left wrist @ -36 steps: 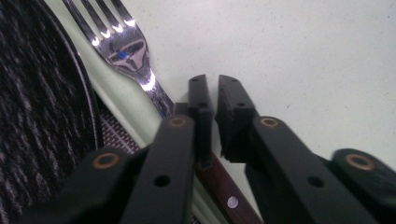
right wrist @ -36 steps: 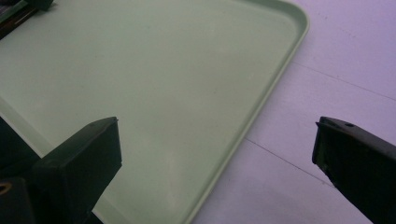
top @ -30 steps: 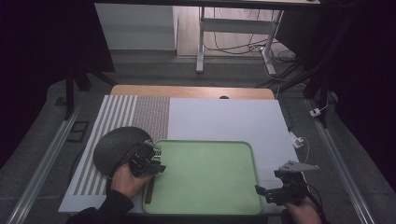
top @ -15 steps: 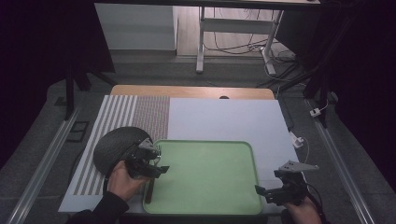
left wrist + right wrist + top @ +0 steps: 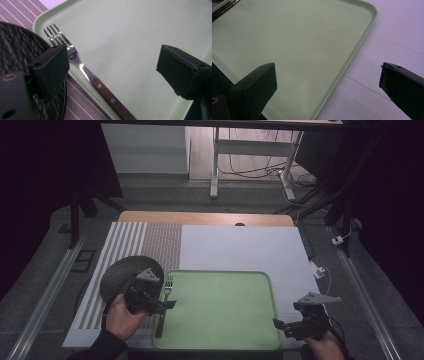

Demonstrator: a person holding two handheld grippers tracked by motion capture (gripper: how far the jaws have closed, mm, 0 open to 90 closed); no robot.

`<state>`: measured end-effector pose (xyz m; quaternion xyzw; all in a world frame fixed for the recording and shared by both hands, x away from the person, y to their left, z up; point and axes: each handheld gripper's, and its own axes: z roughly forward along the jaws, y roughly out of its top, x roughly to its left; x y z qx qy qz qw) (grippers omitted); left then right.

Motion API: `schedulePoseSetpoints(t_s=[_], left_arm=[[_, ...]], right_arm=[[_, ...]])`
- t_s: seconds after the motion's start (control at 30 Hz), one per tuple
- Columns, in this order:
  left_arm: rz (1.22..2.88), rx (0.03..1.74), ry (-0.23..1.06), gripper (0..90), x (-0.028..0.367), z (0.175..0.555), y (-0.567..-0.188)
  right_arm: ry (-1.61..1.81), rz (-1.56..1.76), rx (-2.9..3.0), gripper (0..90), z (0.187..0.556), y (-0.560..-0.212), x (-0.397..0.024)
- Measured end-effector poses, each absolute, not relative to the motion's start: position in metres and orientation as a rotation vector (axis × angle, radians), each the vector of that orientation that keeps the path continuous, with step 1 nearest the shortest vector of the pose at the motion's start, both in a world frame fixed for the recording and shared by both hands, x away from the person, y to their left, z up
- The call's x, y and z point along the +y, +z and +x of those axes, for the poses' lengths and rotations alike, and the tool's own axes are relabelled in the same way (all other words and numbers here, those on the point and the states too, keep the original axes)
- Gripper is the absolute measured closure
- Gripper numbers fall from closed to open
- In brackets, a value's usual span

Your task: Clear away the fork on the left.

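We see the fork (image 5: 82, 68) lying along the green tray's (image 5: 225, 320) left rim, just beside our left gripper (image 5: 167, 304). Its jaws have just been opening and stand apart, empty.

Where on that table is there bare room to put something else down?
Most of the green tray is bare, from the fork on its left edge to the right rim. The white mat beyond the tray is free too. It is crowded at the left: dark round mat, fork, left tongs.
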<state>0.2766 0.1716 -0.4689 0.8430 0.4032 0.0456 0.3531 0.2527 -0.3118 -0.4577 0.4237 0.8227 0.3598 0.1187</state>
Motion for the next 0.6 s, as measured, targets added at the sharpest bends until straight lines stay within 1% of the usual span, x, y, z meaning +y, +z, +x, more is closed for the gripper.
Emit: schedulePoseSetpoints(t_s=[0.2,0.6], left_arm=[[2.134,1.06,0.133,4.1,0.185,0.264,-0.468],[2.043,1.098,0.172,0.0,0.212,0.237,-0.465]], right_arm=[[1.045,1.241,2.412,1.4,0.254,-0.457,-0.311],[1.042,1.238,2.415,1.4,0.255,-0.458,-0.31]])
